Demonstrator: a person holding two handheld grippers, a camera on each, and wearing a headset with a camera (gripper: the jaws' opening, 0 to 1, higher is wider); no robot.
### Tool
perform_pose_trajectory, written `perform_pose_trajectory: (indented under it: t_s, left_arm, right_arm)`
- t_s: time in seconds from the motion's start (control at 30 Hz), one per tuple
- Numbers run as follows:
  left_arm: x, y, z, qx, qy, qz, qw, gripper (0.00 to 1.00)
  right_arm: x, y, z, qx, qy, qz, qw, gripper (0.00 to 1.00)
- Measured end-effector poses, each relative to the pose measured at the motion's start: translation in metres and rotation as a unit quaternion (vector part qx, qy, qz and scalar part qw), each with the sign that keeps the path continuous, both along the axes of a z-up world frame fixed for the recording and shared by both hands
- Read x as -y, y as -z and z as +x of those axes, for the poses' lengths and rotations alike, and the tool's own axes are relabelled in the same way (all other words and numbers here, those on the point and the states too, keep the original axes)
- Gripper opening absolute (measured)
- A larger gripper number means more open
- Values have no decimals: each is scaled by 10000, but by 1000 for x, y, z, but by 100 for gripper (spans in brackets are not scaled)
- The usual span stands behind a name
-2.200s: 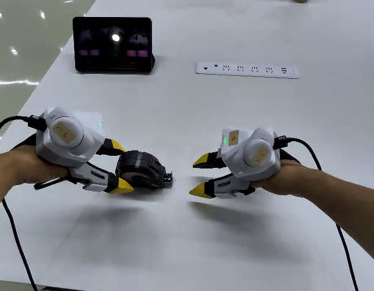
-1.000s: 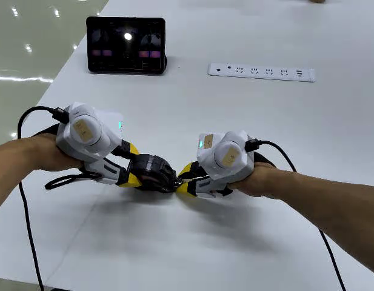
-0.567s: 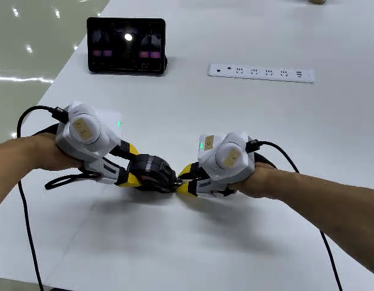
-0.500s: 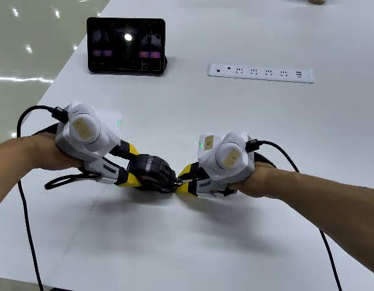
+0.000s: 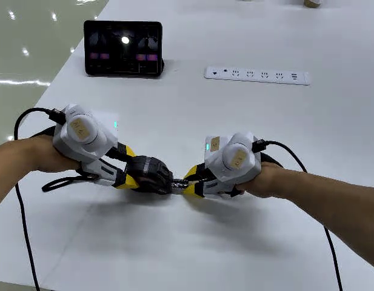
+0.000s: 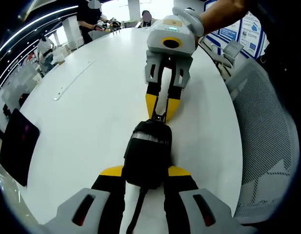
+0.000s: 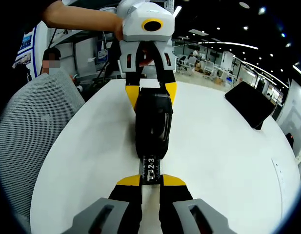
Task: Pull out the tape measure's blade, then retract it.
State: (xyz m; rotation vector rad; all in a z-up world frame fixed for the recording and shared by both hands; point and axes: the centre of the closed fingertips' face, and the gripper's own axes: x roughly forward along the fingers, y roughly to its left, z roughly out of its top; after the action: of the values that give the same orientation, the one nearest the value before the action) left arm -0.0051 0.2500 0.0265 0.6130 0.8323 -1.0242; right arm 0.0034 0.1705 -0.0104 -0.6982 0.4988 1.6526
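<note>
— Where's the tape measure (image 5: 149, 174) sitting right now?
— It's lying on the white table (image 5: 193, 254), and the left gripper (image 5: 127, 167) is clamping its black case from both sides.
— And the right gripper (image 5: 191, 182)?
— It's pinching the blade (image 7: 151, 168) just outside the case mouth, jaws nearly together, with a short numbered stretch showing.

tape measure (image 5: 149, 174) on table (image 5: 205, 121) btwn L hand-held gripper (image 5: 126, 167) & R hand-held gripper (image 5: 190, 182) | tablet (image 5: 122, 48) behind-L | pwr strip (image 5: 257, 75) behind-R
</note>
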Motion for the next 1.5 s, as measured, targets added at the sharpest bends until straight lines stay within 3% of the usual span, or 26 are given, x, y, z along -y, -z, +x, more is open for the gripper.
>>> perform_pose_trajectory:
  t_s: [0.73,1.5]
  left_arm:
    - [1,1,0,-72,-55,16,10000,24]
    - [1,1,-1,-82,-107,-26,9999,24]
  right_arm:
    - [41,0,6,28,102,-187,9998,9]
    - [64,0,10,130,181,-275,9994,9]
